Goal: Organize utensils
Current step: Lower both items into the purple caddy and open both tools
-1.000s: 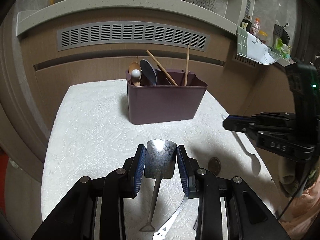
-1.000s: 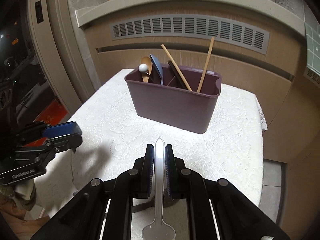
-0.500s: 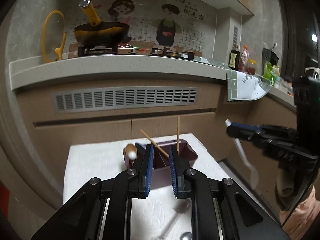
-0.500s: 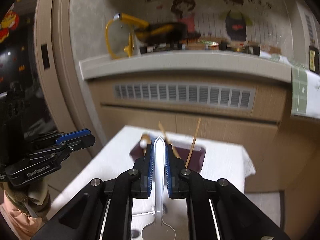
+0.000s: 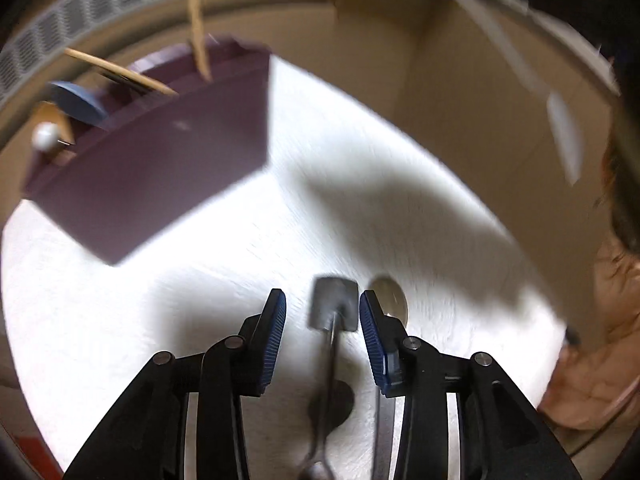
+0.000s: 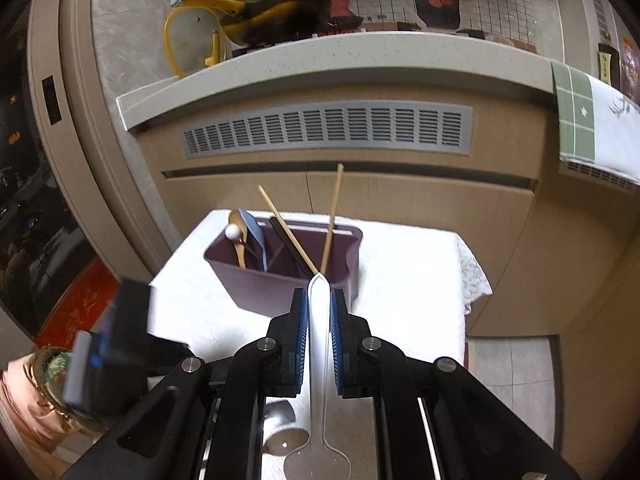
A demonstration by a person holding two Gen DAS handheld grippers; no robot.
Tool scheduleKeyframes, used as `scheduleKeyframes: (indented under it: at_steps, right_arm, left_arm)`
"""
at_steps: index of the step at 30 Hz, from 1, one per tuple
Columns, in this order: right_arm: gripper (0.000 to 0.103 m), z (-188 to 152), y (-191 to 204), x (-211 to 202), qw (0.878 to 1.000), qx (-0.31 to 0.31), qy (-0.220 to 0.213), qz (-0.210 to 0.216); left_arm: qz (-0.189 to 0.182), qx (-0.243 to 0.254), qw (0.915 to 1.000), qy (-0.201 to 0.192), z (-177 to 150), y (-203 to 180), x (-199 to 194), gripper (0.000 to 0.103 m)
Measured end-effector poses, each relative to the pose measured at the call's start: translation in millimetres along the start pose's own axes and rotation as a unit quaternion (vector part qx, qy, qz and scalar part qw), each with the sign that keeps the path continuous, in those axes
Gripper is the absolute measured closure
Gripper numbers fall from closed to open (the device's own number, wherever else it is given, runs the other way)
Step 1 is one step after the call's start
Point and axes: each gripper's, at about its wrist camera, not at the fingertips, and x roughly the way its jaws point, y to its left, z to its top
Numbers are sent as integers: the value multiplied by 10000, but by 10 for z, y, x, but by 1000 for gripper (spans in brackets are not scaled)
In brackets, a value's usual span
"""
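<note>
Two grippers are working over the tabletop (image 6: 404,280), which is lying under a white embossed cloth, and I am ordering things from big to small. Biggest of the task's things is the purple caddy (image 6: 280,280), standing toward the far side of the cloth with wooden chopsticks (image 6: 334,216), a blue spoon (image 6: 254,232) and a white-knobbed utensil already sitting upright in its compartments. My right gripper (image 6: 319,344) is holding its jaws clamped narrow on a flat silver spoon (image 6: 319,360), handle tip pointing forward at the caddy and bowl hanging back toward me; I am judging that the good way on is to be carrying it over the open compartment nearest the chopsticks, tipping it upright before letting go, and keeping clear of the leaning sticks. My left gripper (image 5: 322,330) is hovering with jaws spread wide astride a small metal shovel-shaped scoop (image 5: 334,308) lying on the cloth; I should be lowering until the pads bracket the blade or neck evenly, since the thin handle looks prone to twisting. Just beside it a round dark coin-like disc (image 5: 390,296) is lying, best left untouched. As for writing, that view is blurring heavily, and I am reading no legible brand or label anywhere.
</note>
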Motion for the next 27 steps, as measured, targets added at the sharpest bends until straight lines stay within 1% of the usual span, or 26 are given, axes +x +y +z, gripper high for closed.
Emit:
scheduleKeyframes:
  at_steps: [3,5,7,8,9,12,15,17,19,21,22,24,25,26,27]
  right_arm:
    - [93,-38,-36,-17,10000,-2,6,16]
    - [93,-48,-40,-29,10000,-16,15,28]
    - [93,-53,-46,-37,10000,-10,7,30]
    - [93,-55,-51,-47,10000,7,-7,41]
    - [93,-50,-49,-48,10000,15,-18,49]
    - [93,-45,-56,-64,9999,46,-63,84]
    - [93,-50,-47,-56,9999,40,-54,84]
    - [93,-62,-47,-45,9999,62,-38,97]
    - [93,-80,-50,-34,9999,109,-18,112]
    - [93,-103,-49,-11,9998,147,29,117]
    - [93,-121,-45,3,9998,150,66,118]
    - [93,-156,-39,21,9998,131,122,100]
    - [93,-168,-41,26,9998,128,138,95]
    - [93,-186,-45,31,9998,129,155,89]
    - [93,-200,-50,36,9997,138,168,91]
  left_arm:
    - [260,163,9990,325,-1,-108,214,63]
    - [311,168,9985,410,-5,-144,280,63]
    - [493,262,9978,349,-24,-216,287,64]
    - [524,247,9979,294,-38,-242,276,71]
    - [479,208,9983,262,-52,-263,260,79]
    - [545,90,9985,43,-72,-300,192,82]
    - [466,-143,9987,-159,-123,-257,93,85]
    - [303,-399,9981,-348,-168,-190,5,85]
    - [167,-629,9969,-442,-216,-108,-47,86]
    - [167,-732,9960,-481,-263,-82,-65,86]
    - [192,-717,9962,-462,-270,-84,-68,86]
    - [380,-562,9967,-445,-282,-122,-94,85]
    - [345,-532,9970,-452,-261,-107,-109,84]
    - [228,-488,9977,-419,-236,-117,-101,82]
    - [106,-424,9984,-362,-218,-131,-121,74]
